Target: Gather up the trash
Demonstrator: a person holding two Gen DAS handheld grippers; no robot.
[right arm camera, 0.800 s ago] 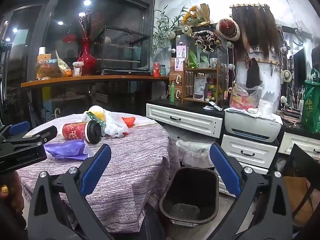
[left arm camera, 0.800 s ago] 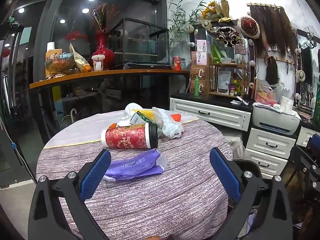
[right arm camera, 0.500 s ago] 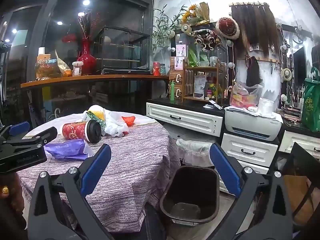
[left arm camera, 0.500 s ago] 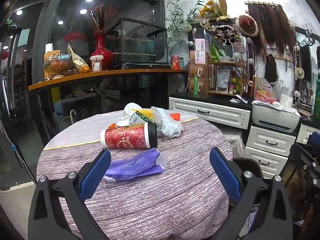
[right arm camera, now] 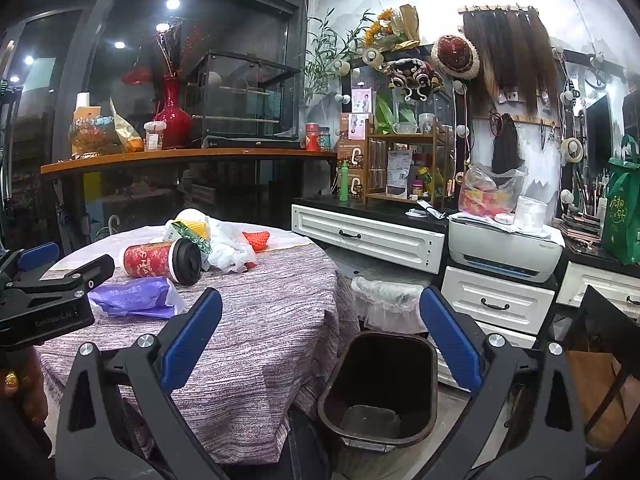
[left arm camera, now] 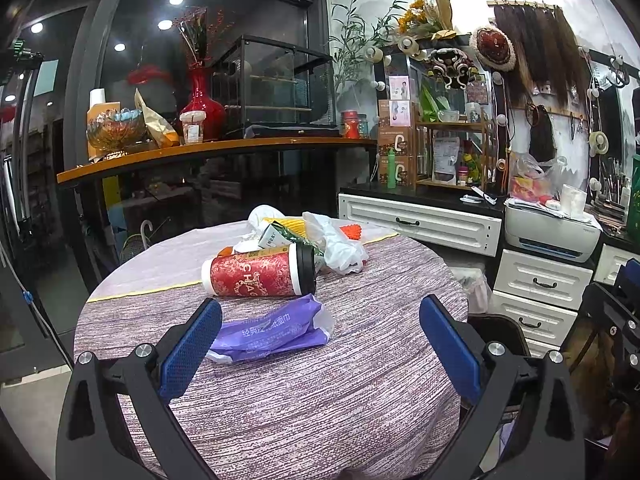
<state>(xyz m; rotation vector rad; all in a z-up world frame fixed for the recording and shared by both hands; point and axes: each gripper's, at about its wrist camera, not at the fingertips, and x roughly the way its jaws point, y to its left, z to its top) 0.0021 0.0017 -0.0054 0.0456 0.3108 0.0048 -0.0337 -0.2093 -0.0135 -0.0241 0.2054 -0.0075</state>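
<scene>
A round table (left arm camera: 360, 380) carries the trash: a red cup (left arm camera: 260, 276) on its side, a purple bag (left arm camera: 272, 330) just before it, a wrapper pile (left arm camera: 316, 236) behind. A black bin (right arm camera: 380, 384) stands beside the table. Left gripper (left arm camera: 320, 344) and right gripper (right arm camera: 320, 340) both gape, holding nothing.

The red paper cup (left arm camera: 256, 274), lying on its side at the centre of the left wrist view, carries pale letters reading "CHA" along its patterned wall; in the right wrist view only "CHA" at its left end (right arm camera: 144, 258) can be made out. The purple plastic packet (left arm camera: 272, 330) just below the cup bears white Chinese print, of which "经典" and "纸面巾" are roughly legible, with a smaller line beneath too blurred to read. The green bag (right arm camera: 622, 216) at the right edge of the right wrist view shows gold Chinese characters, unreadable. Labels on the shelf boxes are too small to read.
</scene>
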